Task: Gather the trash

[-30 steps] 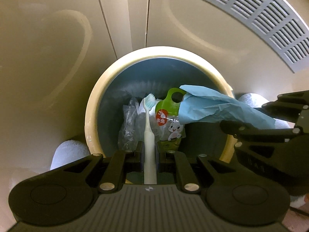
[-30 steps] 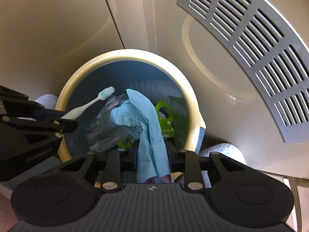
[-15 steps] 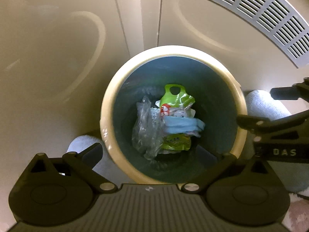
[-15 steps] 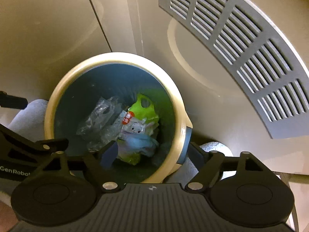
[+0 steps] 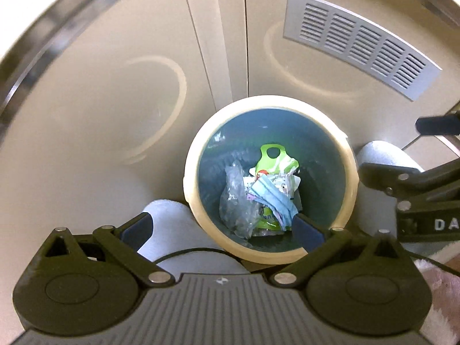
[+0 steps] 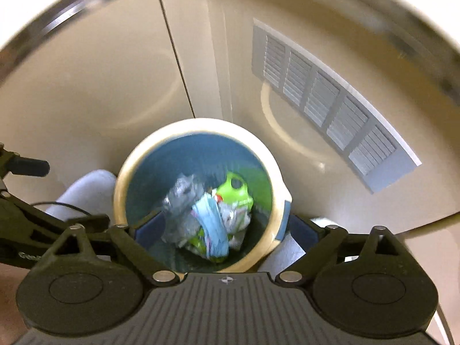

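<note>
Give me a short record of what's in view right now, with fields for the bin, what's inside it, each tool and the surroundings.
bin: round, cream rim, blue inside, standing on the floor against beige cabinet doors
contents: blue face mask on top; green pouch; crumpled clear plastic
left tool: jaws wide open, nothing between them, above the bin
right tool: jaws have just been opening, now wide, nothing between them, above the bin
surroundings: grey vent grille in the right-hand door

Home interior, likely bathroom or utility corner, beige cabinet doors [image 5: 120,132], grey vent grille [image 5: 359,43], small waste bin [image 5: 195,201]
</note>
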`<state>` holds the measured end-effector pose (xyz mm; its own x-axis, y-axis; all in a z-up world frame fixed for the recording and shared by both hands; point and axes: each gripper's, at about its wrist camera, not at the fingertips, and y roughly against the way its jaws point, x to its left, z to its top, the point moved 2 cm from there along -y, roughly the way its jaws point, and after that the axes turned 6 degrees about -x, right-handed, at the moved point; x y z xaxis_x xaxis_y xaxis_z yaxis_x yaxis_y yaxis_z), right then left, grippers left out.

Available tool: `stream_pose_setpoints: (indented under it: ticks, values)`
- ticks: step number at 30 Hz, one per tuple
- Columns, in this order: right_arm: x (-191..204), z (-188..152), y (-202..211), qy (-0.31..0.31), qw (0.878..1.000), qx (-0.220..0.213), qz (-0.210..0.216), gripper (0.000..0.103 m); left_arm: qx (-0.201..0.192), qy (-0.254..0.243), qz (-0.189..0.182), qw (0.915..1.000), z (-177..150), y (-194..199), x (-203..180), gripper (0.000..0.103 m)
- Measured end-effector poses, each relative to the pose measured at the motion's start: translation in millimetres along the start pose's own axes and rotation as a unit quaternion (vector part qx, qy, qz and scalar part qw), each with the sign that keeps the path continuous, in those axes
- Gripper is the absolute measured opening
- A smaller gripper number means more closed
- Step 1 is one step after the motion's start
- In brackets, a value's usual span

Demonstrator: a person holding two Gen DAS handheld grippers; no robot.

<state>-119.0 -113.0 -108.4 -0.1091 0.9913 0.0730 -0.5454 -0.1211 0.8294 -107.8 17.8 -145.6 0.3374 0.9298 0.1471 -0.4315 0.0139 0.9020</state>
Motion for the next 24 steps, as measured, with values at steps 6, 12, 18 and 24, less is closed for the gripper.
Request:
stream_pose_setpoints:
  ticks: [6, 12, 18, 24]
  values:
    - [-3, -3, 13, -0.009, 1.000, -0.010, -0.003, 0.103, -0.021, 0.006, 0.003, 0.9998, 0, 20, -2, 0.103]
    - [-5, -2, 18, -0.008, 1.000, -0.006, -0.005, 0.103, -0.038, -0.001, 0.014, 0.9992, 0, 34, -1, 0.103]
    - [-1, -2, 34, 0.017, 1.000, -0.021, -0.007, 0.103, -0.051, 0.018, 0.010, 0.9985, -3, 54, 6, 0.103]
    - [4, 1, 54, 0.040, 0.998, -0.042, -0.002, 0.103, -0.077, 0.018, 0.022, 0.9966, -4, 75, 10, 0.103]
